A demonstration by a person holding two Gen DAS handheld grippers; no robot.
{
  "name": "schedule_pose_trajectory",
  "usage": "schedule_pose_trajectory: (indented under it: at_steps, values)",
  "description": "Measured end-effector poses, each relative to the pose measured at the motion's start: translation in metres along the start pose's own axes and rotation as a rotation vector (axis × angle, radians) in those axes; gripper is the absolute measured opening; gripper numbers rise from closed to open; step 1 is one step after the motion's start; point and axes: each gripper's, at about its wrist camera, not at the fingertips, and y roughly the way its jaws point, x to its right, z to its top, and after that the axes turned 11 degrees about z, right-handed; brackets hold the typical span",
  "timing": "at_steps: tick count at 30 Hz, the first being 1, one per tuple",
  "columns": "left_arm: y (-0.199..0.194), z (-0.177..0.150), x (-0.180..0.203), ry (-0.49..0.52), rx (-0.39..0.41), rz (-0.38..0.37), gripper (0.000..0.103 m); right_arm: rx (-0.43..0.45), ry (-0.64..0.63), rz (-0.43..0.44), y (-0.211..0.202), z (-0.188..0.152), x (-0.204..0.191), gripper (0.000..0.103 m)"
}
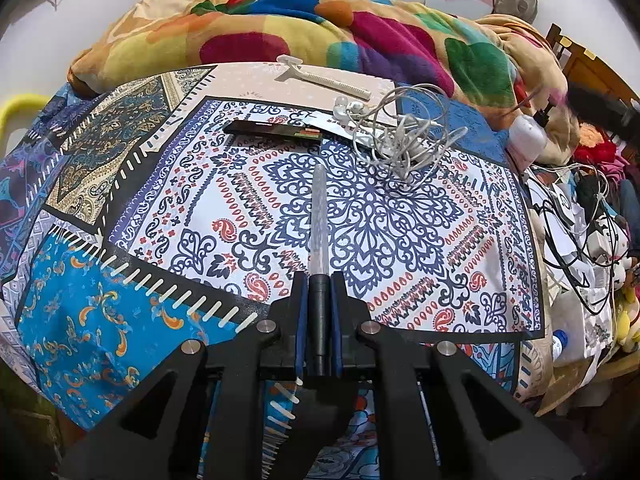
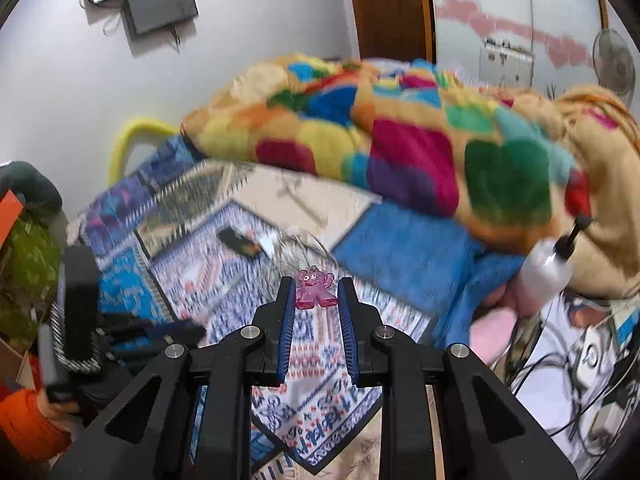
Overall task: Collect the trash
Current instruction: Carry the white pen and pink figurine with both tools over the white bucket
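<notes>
My left gripper is shut on a pen with a black grip and clear barrel, held above the patterned bed sheet. On the sheet beyond lie a dark flat wrapper, a tangle of white cable and a cream plastic stick. My right gripper is shut on a small pink translucent bear figure, held above the bed; this view is motion-blurred. The left gripper shows at its left edge.
A colourful blanket is heaped at the back of the bed. A white bottle and a pile of cables and chargers lie at the right. A yellow chair back stands at the left.
</notes>
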Motion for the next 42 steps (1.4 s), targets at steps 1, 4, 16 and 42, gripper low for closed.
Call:
schedule_pose_trajectory:
  at_steps: [1,4,16,42]
  values:
    - [0.0,0.0,0.0,0.0,0.001,0.0,0.01,0.011,-0.002,0.0,-0.004,0.002,-0.001,0.02]
    - [-0.001,-0.003,0.001,0.01,0.007,-0.004,0.012,0.023,-0.001,0.006,-0.008,0.002,-0.003,0.02]
    - [-0.004,-0.009,0.008,0.055,0.037,0.039,0.009,-0.063,0.013,-0.008,0.01,-0.023,-0.003,0.02]
    - [-0.196,-0.052,-0.085,-0.114,0.239,0.034,0.009,0.017,-0.124,0.015,-0.06,-0.007,-0.12,0.02]
